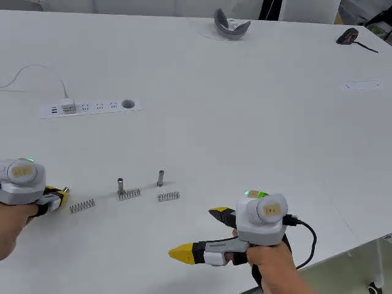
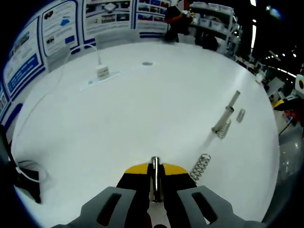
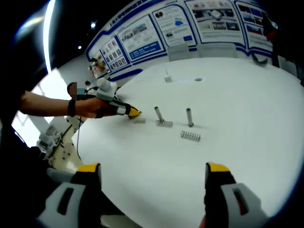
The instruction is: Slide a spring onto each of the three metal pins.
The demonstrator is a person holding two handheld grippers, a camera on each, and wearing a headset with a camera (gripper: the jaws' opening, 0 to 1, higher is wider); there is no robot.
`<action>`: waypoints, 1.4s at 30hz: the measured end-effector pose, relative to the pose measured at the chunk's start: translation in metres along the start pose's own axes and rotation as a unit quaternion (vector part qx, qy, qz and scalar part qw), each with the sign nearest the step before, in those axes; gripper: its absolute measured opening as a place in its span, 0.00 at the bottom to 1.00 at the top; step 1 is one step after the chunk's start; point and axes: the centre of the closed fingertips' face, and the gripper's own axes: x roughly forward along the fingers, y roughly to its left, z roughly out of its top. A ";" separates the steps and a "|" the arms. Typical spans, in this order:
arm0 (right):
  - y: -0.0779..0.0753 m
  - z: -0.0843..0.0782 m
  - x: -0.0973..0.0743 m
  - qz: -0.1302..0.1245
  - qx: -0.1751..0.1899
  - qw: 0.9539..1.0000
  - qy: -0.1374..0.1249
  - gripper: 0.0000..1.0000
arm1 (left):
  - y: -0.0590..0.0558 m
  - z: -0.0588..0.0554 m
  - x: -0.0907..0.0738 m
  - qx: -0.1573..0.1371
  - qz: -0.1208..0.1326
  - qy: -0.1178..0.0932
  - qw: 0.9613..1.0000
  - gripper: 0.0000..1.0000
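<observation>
Holding one pin in the left gripper — jaws pinched shut on it, shaft lying along them, probably to leave an end free for threading. Nearest spring flat on the table just beside those jaws, handy for the first pairing.

Over to the right gripper: spread wide, gripping nothing, hanging low near the table edge, seemingly waiting to fetch a spring.

Mid-table, an upright pin with a second spring at its foot (touching or barely apart, hard to say), then another upright pin with the third spring lying near. Standing on end, likely so a spring can drop straight over the top. No spring on any pin yet.

Settling the grip from the left gripper view: metal shaft plain between yellow tips. Reading the layout from the head view instead — three springs in a loose row, right jaws gaping. Catching the left gripper from across the table in the right gripper view, a forearm behind it.
</observation>
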 end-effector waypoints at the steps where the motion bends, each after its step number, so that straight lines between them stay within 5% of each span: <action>1: 0.001 -0.001 0.000 0.000 0.000 1.000 0.000 0.92 | 0.000 0.002 0.002 0.007 0.001 -0.002 1.000 0.10; 4: 0.001 -0.003 -0.001 -0.002 0.002 1.000 0.003 0.93 | 0.002 0.005 0.005 0.061 0.017 -0.002 0.998 0.10; 8: -0.001 -0.006 -0.004 -0.006 0.002 1.000 0.004 0.93 | -0.002 0.005 0.005 0.074 0.019 0.005 0.997 0.08; 21: -0.002 -0.006 -0.004 -0.006 0.003 1.000 0.003 0.93 | 0.000 0.004 -0.008 0.023 0.005 0.000 1.000 0.07; 29: -0.001 -0.007 -0.002 -0.003 0.002 1.000 0.005 0.93 | 0.003 0.013 -0.026 0.013 0.013 -0.021 1.000 0.07; 42: 0.000 -0.007 -0.003 -0.002 -0.003 1.000 0.006 0.93 | 0.002 0.012 -0.045 0.016 0.015 -0.027 0.999 0.07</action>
